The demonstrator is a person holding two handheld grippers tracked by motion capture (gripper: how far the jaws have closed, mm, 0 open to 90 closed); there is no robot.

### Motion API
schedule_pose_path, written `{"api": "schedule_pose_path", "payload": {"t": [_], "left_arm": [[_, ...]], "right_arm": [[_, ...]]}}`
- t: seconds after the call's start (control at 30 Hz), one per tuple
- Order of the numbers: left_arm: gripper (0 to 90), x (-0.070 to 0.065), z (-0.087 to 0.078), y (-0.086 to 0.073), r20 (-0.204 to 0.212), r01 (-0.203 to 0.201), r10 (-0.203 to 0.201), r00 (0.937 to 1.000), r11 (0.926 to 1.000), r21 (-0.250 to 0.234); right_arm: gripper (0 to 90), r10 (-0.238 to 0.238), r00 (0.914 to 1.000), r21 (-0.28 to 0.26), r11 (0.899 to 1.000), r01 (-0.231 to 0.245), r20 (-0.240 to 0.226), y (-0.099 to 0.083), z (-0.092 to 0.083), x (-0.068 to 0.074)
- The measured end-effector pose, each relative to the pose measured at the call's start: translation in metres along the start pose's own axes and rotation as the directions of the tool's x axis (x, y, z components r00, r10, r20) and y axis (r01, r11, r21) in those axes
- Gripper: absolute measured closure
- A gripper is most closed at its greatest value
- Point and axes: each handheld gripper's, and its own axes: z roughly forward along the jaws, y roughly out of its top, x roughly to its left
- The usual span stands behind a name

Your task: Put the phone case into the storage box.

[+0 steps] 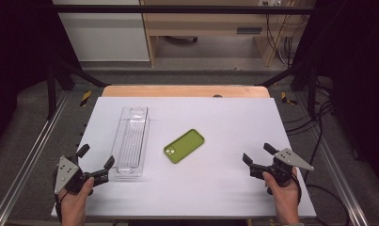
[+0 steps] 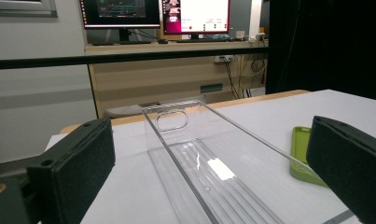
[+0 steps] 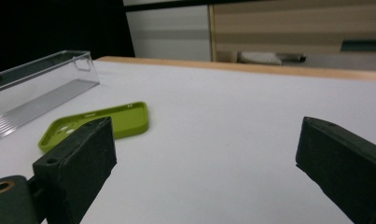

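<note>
A long clear plastic tray [image 1: 132, 140] lies lengthwise on the left half of the white table [image 1: 225, 117], empty. A green phone case [image 1: 184, 145] lies flat to its right, near the middle. My left gripper [image 1: 96, 156] stands open at the tray's near end, its jaws wide apart either side of the tray [image 2: 209, 163], holding nothing. The case's edge [image 2: 303, 154] shows beside its right jaw. My right gripper [image 1: 257, 153] is open near the table's front right, empty, facing the case [image 3: 104, 122] and the tray [image 3: 36, 88] beyond it.
The table's wooden far edge [image 1: 185, 91] borders a black frame bar. Behind it stand a wooden desk [image 2: 176, 74] with monitors [image 2: 155, 13]. Cables [image 1: 314, 122] hang off the right side. A metal rail [image 1: 27, 155] runs along the left.
</note>
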Motion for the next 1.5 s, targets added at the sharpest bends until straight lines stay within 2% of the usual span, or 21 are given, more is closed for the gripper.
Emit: {"api": "schedule_pose_path", "payload": {"t": [0.1, 0.27, 0.37, 0.4, 0.5, 0.57, 0.6, 0.63, 0.67, 0.8, 0.87, 0.9, 0.97, 1.0, 1.03, 1.17, 1.2, 1.23, 1.27, 1.4, 1.5], "left_arm": [[0.7, -0.001, 0.000, 0.000, 0.007, 0.003, -0.003, 1.0000, 1.0000, 0.001], [0.7, -0.003, 0.001, 0.000, 0.013, 0.008, -0.008, 0.9999, 1.0000, 0.000], [0.7, -0.003, 0.000, 0.000, 0.008, 0.011, -0.011, 0.9999, 0.9999, 0.005], [0.6, -0.003, 0.001, -0.001, 0.010, 0.016, -0.016, 0.9998, 0.9999, 0.005], [0.6, -0.005, 0.003, -0.002, 0.012, 0.008, -0.008, 0.9999, 0.9998, 0.018], [0.6, -0.006, 0.004, -0.002, 0.016, -0.001, 0.001, 0.9999, 0.9997, 0.025], [0.6, -0.006, 0.004, -0.002, 0.016, -0.006, 0.006, 0.9999, 0.9996, 0.026], [0.6, -0.006, 0.004, -0.002, 0.016, -0.003, 0.002, 0.9999, 0.9997, 0.024], [0.6, -0.005, 0.004, -0.002, 0.015, 0.002, -0.002, 0.9999, 0.9998, 0.021], [0.6, -0.003, 0.004, -0.003, 0.009, 0.006, -0.007, 0.9999, 0.9997, 0.022], [0.6, -0.003, 0.004, -0.002, 0.008, 0.010, -0.010, 0.9999, 0.9998, 0.020], [0.6, -0.003, 0.004, -0.002, 0.006, 0.011, -0.012, 0.9999, 0.9998, 0.019], [0.5, -0.002, 0.004, -0.003, 0.005, 0.011, -0.011, 0.9999, 0.9997, 0.020], [0.5, -0.002, 0.004, -0.003, 0.006, 0.009, -0.009, 0.9999, 0.9997, 0.021], [0.5, -0.002, 0.004, -0.002, 0.005, 0.007, -0.007, 1.0000, 0.9998, 0.021], [0.5, -0.001, 0.003, -0.003, 0.003, 0.014, -0.014, 0.9999, 0.9997, 0.022], [0.4, -0.002, 0.003, -0.003, 0.004, 0.012, -0.012, 0.9999, 0.9996, 0.024], [0.4, -0.003, 0.004, -0.003, 0.006, 0.002, -0.002, 1.0000, 0.9996, 0.028], [0.3, -0.003, 0.004, -0.003, 0.005, -0.008, 0.008, 1.0000, 0.9995, 0.030], [0.3, -0.002, 0.003, -0.003, 0.002, 0.001, -0.001, 1.0000, 0.9996, 0.027], [0.3, 0.000, 0.002, -0.003, -0.001, 0.008, -0.008, 1.0000, 0.9997, 0.024]], "right_arm": [[5.4, 0.012, 0.9999, 0.039, 0.999, -0.013, 0.012, -0.001, 0.001, -0.002], [8.5, 0.018, 0.9973, 0.053, 0.998, -0.022, 0.071, -0.003, 0.005, -0.001], [9.6, -0.003, 0.9979, 0.082, 0.997, -0.003, 0.065, -0.003, 0.009, 0.001], [12.4, -0.026, 0.9987, 0.114, 0.993, 0.021, 0.044, 0.000, 0.012, 0.004], [12.5, -0.042, 0.9990, 0.142, 0.989, 0.040, 0.015, 0.006, 0.016, 0.007], [12.3, -0.039, 0.9992, 0.186, 0.982, 0.041, -0.011, 0.014, 0.021, 0.008], [11.2, -0.045, 0.9987, 0.223, 0.974, 0.049, -0.023, 0.021, 0.027, 0.008], [11.2, -0.045, 0.9987, 0.223, 0.974, 0.049, -0.023, 0.021, 0.027, 0.008], [11.1, -0.063, 0.9979, 0.270, 0.961, 0.065, -0.019, 0.027, 0.034, 0.009], [12.4, -0.104, 0.9946, 0.299, 0.949, 0.098, 0.004, 0.035, 0.044, 0.010], [15.5, -0.149, 0.9885, 0.323, 0.937, 0.133, 0.026, 0.039, 0.053, 0.010], [15.5, -0.149, 0.9885, 0.323, 0.937, 0.133, 0.026, 0.039, 0.053, 0.010], [15.5, -0.140, 0.9901, 0.338, 0.932, 0.130, 0.006, 0.040, 0.061, 0.009], [15.5, -0.147, 0.9891, 0.360, 0.923, 0.138, -0.003, 0.041, 0.069, 0.011], [15.5, -0.147, 0.9891, 0.360, 0.923, 0.138, -0.003, 0.041, 0.069, 0.011], [15.3, -0.177, 0.9837, 0.397, 0.901, 0.175, -0.033, 0.044, 0.085, 0.019], [15.3, -0.186, 0.9812, 0.414, 0.890, 0.191, -0.052, 0.046, 0.092, 0.024], [15.3, -0.186, 0.9812, 0.414, 0.890, 0.191, -0.052, 0.046, 0.092, 0.024], [15.5, -0.198, 0.9780, 0.429, 0.879, 0.207, -0.065, 0.048, 0.099, 0.029], [16.3, -0.211, 0.9735, 0.439, 0.869, 0.228, -0.088, 0.054, 0.110, 0.037], [17.1, -0.204, 0.9744, 0.437, 0.871, 0.225, -0.095, 0.056, 0.114, 0.040]]}}
